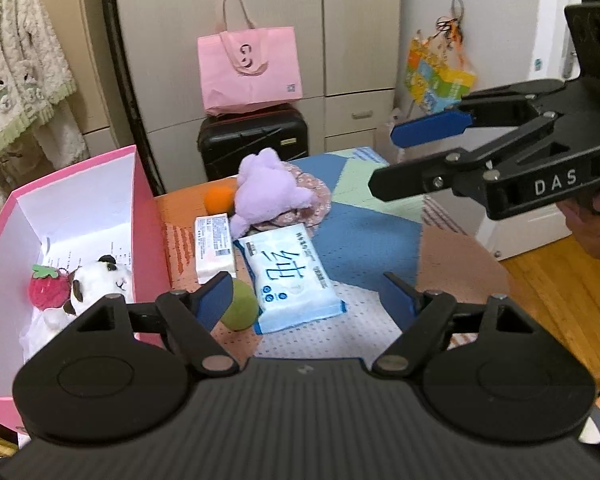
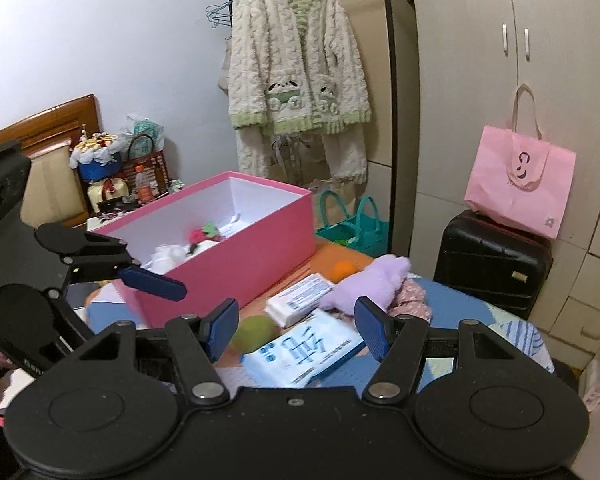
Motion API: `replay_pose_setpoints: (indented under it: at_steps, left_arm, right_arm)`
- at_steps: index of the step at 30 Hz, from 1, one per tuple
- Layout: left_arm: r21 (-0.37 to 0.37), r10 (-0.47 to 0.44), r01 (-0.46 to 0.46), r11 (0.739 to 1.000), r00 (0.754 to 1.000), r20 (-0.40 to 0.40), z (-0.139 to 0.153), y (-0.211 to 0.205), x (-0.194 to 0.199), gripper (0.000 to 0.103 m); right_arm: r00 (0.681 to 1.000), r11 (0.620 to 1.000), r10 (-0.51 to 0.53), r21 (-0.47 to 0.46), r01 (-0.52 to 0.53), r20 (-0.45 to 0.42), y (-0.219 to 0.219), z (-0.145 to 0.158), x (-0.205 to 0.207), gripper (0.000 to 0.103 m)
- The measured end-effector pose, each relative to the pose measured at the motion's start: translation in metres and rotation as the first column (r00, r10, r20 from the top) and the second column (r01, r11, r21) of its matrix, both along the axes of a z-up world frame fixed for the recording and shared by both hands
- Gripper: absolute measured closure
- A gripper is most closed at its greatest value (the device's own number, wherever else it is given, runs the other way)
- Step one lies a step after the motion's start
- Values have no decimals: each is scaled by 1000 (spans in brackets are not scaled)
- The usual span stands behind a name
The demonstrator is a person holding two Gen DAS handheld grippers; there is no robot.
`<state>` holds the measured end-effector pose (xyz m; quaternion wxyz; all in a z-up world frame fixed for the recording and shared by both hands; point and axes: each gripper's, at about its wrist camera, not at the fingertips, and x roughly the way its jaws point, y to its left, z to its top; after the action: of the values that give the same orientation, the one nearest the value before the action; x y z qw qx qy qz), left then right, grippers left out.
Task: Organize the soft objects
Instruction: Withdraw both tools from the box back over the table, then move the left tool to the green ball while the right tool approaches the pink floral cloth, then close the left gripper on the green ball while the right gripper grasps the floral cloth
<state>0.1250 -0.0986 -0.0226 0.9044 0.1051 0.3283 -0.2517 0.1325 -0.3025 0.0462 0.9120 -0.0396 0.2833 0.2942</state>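
Observation:
A pink box (image 1: 146,216) stands at the left of the table and holds a white panda plush (image 1: 100,284) and a red strawberry plush (image 1: 48,286); the box also shows in the right wrist view (image 2: 236,256). On the table lie a purple plush (image 1: 266,188), a blue wipes pack (image 1: 290,276), a white tissue pack (image 1: 215,248), a green ball (image 1: 240,312) and an orange ball (image 1: 219,198). My left gripper (image 1: 310,300) is open and empty above the green ball and wipes pack. My right gripper (image 2: 296,330) is open and empty over the wipes pack (image 2: 304,350).
A floral cloth (image 1: 308,196) lies under the purple plush. A black suitcase (image 1: 252,140) with a pink bag (image 1: 250,68) stands behind the table. A fleece robe (image 2: 296,80) hangs by the wardrobe. A teal bag (image 2: 354,224) sits on the floor.

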Motion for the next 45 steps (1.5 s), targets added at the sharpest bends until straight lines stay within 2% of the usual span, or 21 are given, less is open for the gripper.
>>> replay_pose_setpoints:
  at_steps: [9,14,19,27,29,32,35,37,42,45]
  left_arm:
    - [92,98,-106,990,992,79,-26,-16,21,35]
    - [82,151,-157,984,986,70,-39,-20,34,45]
    - [77,211,-216,973,975,74,-44,-22,47,46]
    - [43,259,-258,965,966,-13,-59,-18,60,53]
    - [31,287,-286,958,958,-5,-63,-18,61,55]
    - [29,327,-327,945,945,19,-66,-17,61,57]
    - [12,349,-349,937,937,17,-66,-15,62,57]
    - [13,364,-364,931,931,19,-68,-13,62,57]
    - [38,385,-387,921,922,49,-74,-17,60,57]
    - [48,388,-391,919,919,68,-75,-20,57,56]
  right_arm:
    - [1000,1000,9,9,-9,-9,-6,-28,45,34]
    - [1000,1000,-3,-17,3,5,-11,-44,64,34]
    - [1000,999,4,-51,-4,11,-24,-63,78,34]
    - [997,989,63,-129,-68,-43,-30,-100,105,34]
    - [995,987,76,-138,-84,-58,-29,-107,113,33]
    - [994,976,97,-191,-104,-45,-24,-117,123,24]
    - [991,967,128,-217,-132,-32,-20,-123,129,23]
    - [989,965,143,-219,-147,-34,-17,-125,133,22]
    - [987,966,158,-202,-159,-23,-17,-127,142,13]
    - [984,966,173,-188,-175,-27,-17,-130,148,13]
